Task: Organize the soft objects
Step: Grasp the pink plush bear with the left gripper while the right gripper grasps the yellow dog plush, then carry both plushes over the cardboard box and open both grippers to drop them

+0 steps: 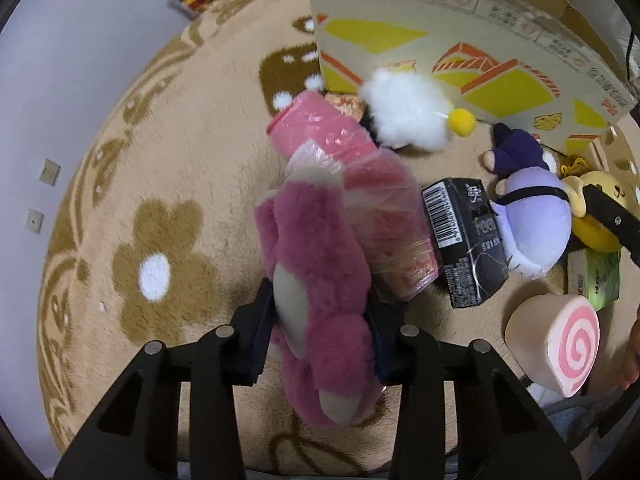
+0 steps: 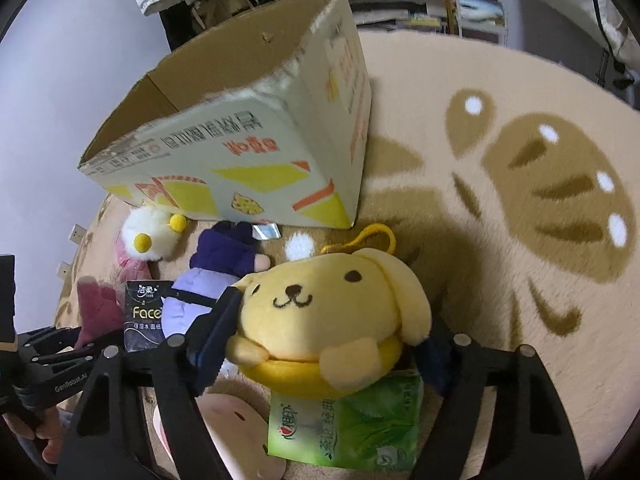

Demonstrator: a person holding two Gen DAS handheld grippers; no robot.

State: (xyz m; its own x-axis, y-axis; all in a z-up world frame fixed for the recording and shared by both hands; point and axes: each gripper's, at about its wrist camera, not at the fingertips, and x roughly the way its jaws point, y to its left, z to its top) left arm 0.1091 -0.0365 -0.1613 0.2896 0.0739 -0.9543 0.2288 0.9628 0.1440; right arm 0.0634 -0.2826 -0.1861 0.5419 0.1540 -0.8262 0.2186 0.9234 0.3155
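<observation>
- My left gripper (image 1: 320,332) clamps the pink plush bear (image 1: 316,280), low centre on the rug (image 1: 160,140).
- My right gripper (image 2: 320,344) brackets the yellow plush dog (image 2: 328,312); I cannot tell whether the pads press it.
- Cardboard box (image 2: 248,152) sits at twelve o'clock; green tissue pack (image 2: 360,428) at six.

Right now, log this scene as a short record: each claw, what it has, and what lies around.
left claw: closed on the pink plush bear
right claw: pads at both sides of the yellow dog plush; firm grip unclear
under the dog: green tissue pack
container: open cardboard box, standing on the rug
loose on rug: white fluffy toy, purple plush, black tissue pack, swirl roll squishy
</observation>
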